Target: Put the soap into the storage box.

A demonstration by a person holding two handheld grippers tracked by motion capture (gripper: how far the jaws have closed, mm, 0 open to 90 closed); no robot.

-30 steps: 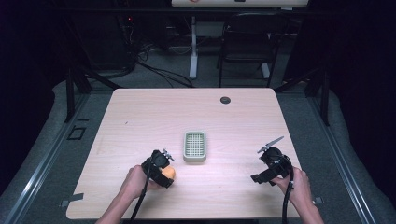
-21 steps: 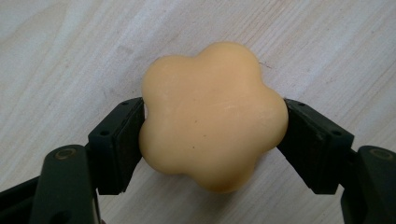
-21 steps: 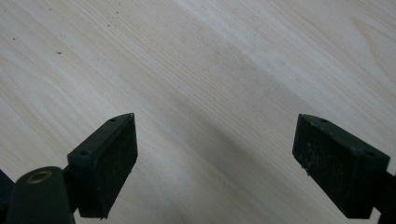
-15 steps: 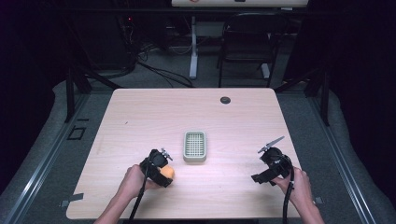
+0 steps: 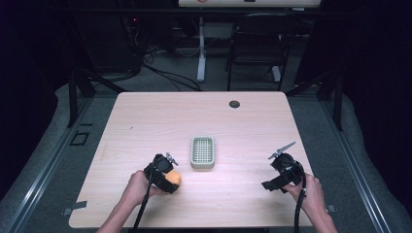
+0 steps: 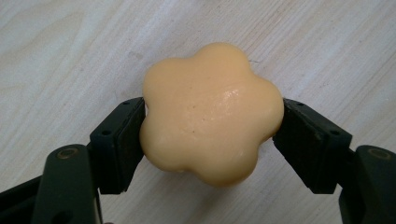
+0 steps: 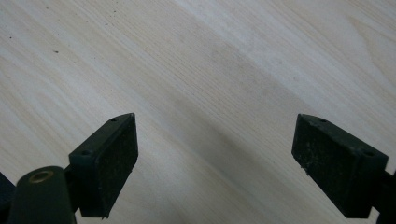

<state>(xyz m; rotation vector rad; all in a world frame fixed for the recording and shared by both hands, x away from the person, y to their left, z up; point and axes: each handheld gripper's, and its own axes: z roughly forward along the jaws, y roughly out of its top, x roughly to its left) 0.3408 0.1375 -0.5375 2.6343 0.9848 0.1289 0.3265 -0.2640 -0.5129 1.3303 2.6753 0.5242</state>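
- Pale orange and flower-shaped, the soap (image 6: 210,112) sits on the light wood bench (image 5: 145,126), near the front edge and left of centre.
- The left tool (image 5: 167,177) pinches the soap: one black pad (image 6: 122,140) presses its left lobe and the other presses its right lobe, with the soap's underside on the wood.
- In the high view the soap (image 5: 174,180) peeks out at the right side of the left tool, just near-left of the tray.
- The small pale-green tray (image 5: 202,152) with a gridded floor lies at the middle of the bench, close to the soap but apart from it.
- The right tool (image 5: 284,172) is held over the near right part of the bench, well apart from the tray; its jaws are spread wide, with bare wood between them in the right gripper view.
- A small dark round cap (image 5: 234,104) sits in the bench top near the far edge, right of centre.
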